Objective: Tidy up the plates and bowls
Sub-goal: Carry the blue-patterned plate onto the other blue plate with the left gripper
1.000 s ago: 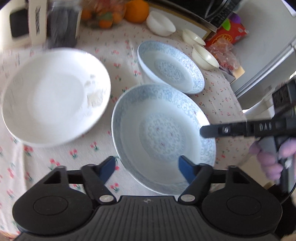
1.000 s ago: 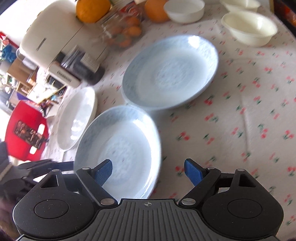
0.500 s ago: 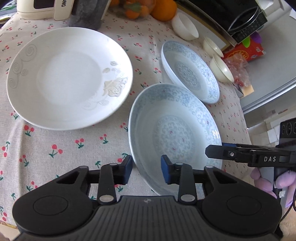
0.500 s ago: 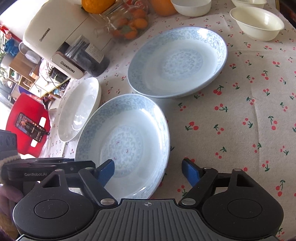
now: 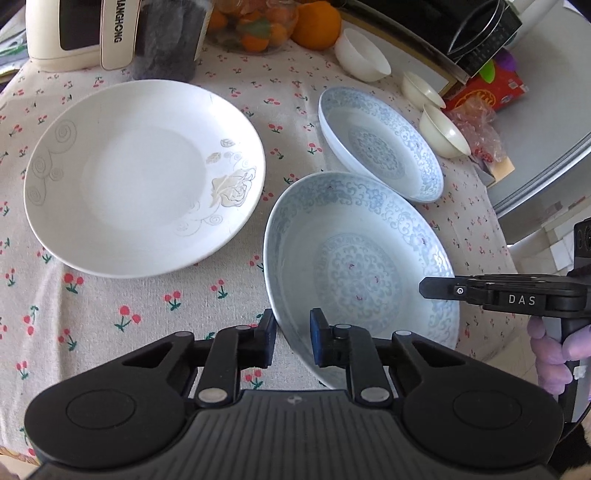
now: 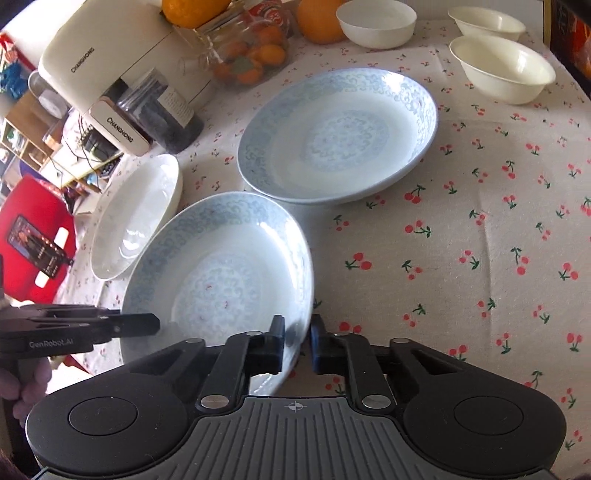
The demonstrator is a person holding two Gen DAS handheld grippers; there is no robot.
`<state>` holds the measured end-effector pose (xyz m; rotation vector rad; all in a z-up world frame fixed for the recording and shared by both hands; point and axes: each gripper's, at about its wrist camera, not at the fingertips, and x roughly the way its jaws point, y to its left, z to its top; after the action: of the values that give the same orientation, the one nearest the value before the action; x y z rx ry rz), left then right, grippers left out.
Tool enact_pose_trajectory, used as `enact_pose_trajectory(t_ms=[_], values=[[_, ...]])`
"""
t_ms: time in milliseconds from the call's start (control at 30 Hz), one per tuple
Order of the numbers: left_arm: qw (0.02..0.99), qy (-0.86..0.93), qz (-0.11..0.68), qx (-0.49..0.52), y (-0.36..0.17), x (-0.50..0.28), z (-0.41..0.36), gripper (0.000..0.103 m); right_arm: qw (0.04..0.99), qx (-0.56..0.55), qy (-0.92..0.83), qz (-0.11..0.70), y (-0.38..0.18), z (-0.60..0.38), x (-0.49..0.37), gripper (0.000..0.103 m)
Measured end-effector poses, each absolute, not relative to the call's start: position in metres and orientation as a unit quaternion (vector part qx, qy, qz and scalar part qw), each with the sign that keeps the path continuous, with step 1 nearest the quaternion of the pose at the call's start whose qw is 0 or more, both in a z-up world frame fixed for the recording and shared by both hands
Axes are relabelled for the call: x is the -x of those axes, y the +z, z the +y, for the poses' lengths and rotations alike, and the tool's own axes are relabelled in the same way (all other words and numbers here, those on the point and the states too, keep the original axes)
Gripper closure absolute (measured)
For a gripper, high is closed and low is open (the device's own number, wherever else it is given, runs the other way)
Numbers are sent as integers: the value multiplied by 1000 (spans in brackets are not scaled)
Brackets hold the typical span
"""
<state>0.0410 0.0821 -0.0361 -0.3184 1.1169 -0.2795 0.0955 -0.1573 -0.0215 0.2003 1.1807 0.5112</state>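
Note:
A blue-patterned deep plate (image 5: pixel 362 266) sits near the table's front edge, also in the right wrist view (image 6: pixel 218 273). My left gripper (image 5: pixel 291 339) is shut on its near left rim. My right gripper (image 6: pixel 297 343) is shut on its opposite rim. A second blue-patterned plate (image 5: pixel 380 144) (image 6: pixel 340 136) lies behind it. A white plate with a rose pattern (image 5: pixel 144 177) (image 6: pixel 136 214) lies to the left. Three small white bowls stand at the back: (image 5: pixel 362 55), (image 5: pixel 421 88), (image 5: pixel 445 129); in the right wrist view (image 6: pixel 376 22), (image 6: pixel 487 22), (image 6: pixel 502 68).
A cherry-print tablecloth (image 6: pixel 461 240) covers the table. A cream appliance (image 5: pixel 77 33) (image 6: pixel 107 59), a dark jar (image 5: pixel 170 40) and a glass bowl of oranges (image 5: pixel 266 26) (image 6: pixel 251 51) stand at the back. A red packet (image 5: pixel 487 92) lies beyond the bowls.
Both grippers have closed from open onto opposite rims of the near blue plate. The left gripper came in closer and lower toward the plate.

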Motion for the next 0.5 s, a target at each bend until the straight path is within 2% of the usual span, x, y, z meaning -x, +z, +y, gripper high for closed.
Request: enact_pose_trajectory(t_ms=[500], values=[[850, -144, 488, 136, -14, -31, 83, 86, 808, -111, 245, 524, 5, -166, -92, 89]])
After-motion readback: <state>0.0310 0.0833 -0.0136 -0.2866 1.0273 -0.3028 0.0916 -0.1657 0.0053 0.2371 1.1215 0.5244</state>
